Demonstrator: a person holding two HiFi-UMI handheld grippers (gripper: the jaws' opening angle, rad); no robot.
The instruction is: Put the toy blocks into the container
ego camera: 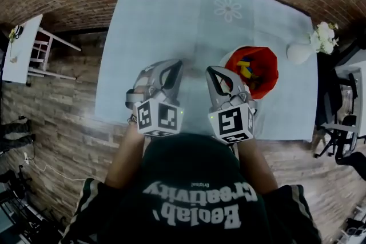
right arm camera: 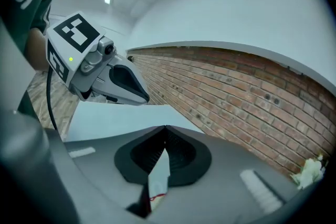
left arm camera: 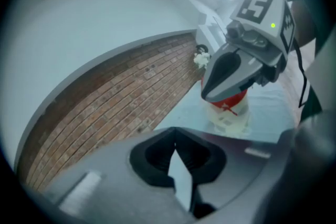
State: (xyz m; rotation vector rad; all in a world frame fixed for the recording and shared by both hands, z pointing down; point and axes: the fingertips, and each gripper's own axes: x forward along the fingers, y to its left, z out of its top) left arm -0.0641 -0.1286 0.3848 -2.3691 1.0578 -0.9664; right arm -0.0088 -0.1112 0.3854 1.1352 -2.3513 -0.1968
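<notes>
Head view: left gripper (ego camera: 175, 66) and right gripper (ego camera: 213, 72) both clenched on nothing; toy blocks (ego camera: 246, 69) sit inside the red container (ego camera: 270, 82), just right of the right gripper's tips, with no loose block visible on the table (ego camera: 171, 20).

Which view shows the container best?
Head view: it looks down into the container, blocks visible inside. Left gripper view shows only its side behind the right gripper. Right gripper view hardly shows it.
</notes>
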